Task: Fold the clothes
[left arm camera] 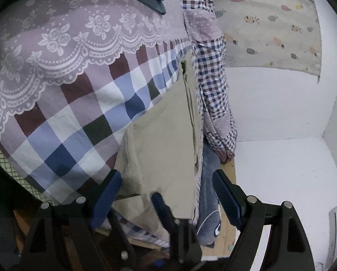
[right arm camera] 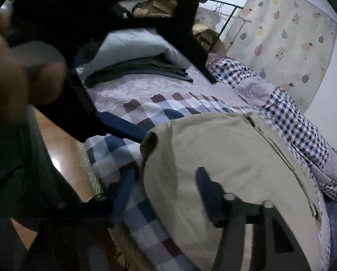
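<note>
Since the beige trousers [left arm camera: 163, 149] are soft and limp near the bed's [left arm camera: 78, 122] edge, I'd grip hems; left gripper [left arm camera: 167, 185] gapes empty, right gripper [right arm camera: 166, 180] straddles cloth, grip unclear.

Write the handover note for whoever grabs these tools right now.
Left tool: open, fingers straddling the near edge of the beige garment.
Right tool: blurred; one finger over the garment, one beside its edge; grip unclear.
Garment lies on the checked bedspread at the bed's edge, apparently doubled over.
Done: folded stack at the bed's far end.
Left: finish folding this garment and add it to the stack.
</note>
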The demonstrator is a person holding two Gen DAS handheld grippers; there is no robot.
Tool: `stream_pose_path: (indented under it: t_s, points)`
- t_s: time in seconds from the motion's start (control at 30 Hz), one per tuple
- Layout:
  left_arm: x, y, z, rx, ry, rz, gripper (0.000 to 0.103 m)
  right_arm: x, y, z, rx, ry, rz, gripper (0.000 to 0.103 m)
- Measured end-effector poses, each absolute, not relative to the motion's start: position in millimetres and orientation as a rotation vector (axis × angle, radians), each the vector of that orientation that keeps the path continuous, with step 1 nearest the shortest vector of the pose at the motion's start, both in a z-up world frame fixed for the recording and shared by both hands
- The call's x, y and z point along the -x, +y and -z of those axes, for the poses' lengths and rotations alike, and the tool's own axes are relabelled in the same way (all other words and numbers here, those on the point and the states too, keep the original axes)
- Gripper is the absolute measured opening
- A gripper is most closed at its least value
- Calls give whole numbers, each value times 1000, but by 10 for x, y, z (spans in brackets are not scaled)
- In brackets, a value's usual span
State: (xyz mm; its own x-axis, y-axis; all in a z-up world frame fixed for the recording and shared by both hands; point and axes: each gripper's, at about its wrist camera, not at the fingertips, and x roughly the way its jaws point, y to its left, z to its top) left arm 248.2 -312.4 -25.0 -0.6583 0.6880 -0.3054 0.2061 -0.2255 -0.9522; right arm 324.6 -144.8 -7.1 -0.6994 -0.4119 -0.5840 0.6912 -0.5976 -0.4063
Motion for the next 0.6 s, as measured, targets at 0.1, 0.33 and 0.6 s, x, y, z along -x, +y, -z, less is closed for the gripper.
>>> stream_pose_path:
  t_s: [0.1,0.33,0.6]
  points:
    - [-2482,-3162,241,1034,-1703,-1948,85,-3196,-1512,93,-589,825,2277,40]
    - [-2510,-3170,278,1109,-1702,-2039,85,-3114,-1507,20,-639,764,2281,3]
    - [-2421,-3058,356,1227,-1618,-2071,85,-3206,-1514,-200,-633,645,2232,2]
